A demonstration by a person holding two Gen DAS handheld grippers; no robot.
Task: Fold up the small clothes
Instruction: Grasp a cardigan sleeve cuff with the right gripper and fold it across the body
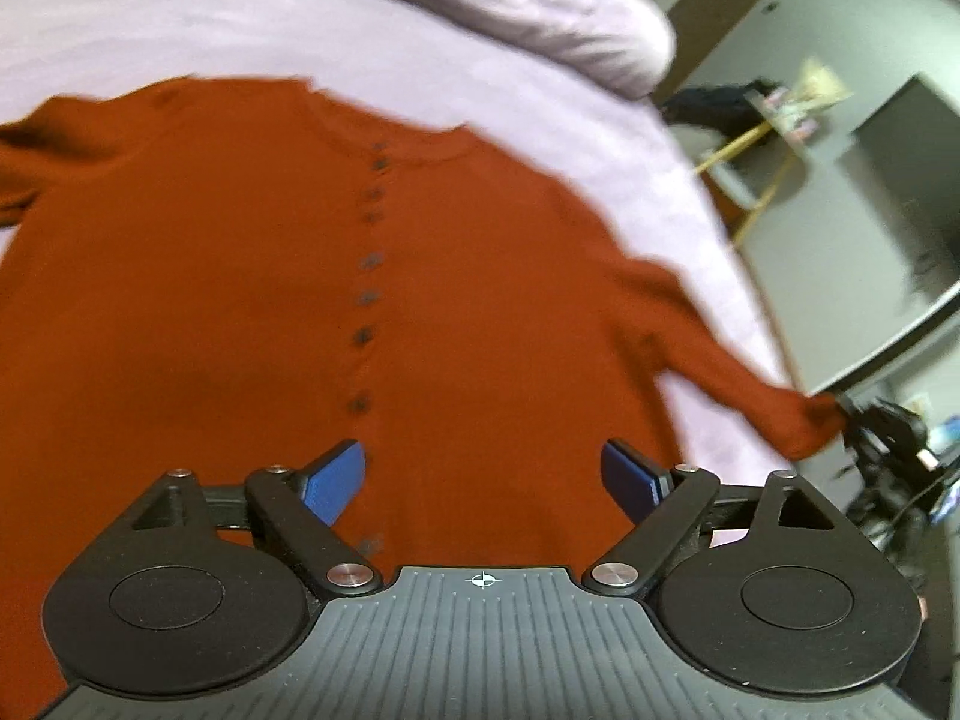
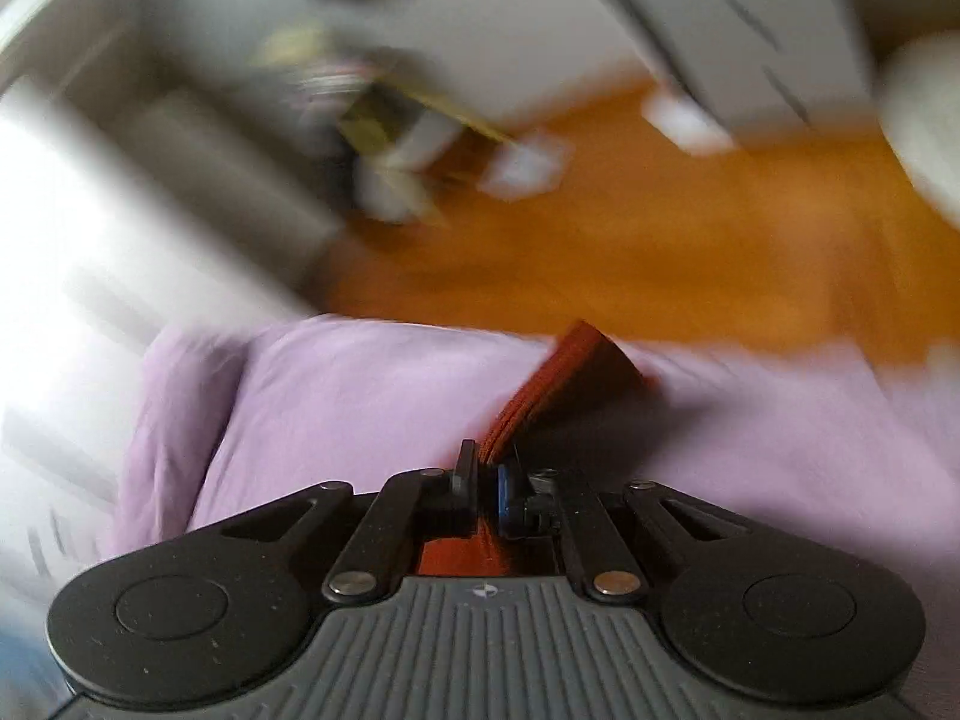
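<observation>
**Right claw on the cuff, left claw wide over the hem**

Cardigan (image 1: 252,300) lies flat on the bed (image 1: 180,30), buttons up, button line (image 1: 367,264) running straight away from your left claw (image 1: 483,480). Spread out like that it looks ready for a first fold; nothing is folded yet, by my read.

Left claw: jaws wide, nothing between them, blue pads (image 1: 336,483) hanging over the lower front just beside the button line. Whether they touch the cloth I can't tell. Probably you're lining up to pin or pick the hem while the other hand works.

Right claw (image 2: 487,483): jaws nearly together and clamped on the sleeve cuff (image 2: 564,360). The ribbed knit passes between the pads and sticks out ahead over the sheet. In the left view the sleeve (image 1: 720,354) runs out taut toward the bed edge, so you seem to be pulling it straight, likely to swing it across the body.

Right view is badly smeared; the floor and furniture beyond the bed are unreadable. Watch the grip: a thin cuff edge can slip out of it.
</observation>
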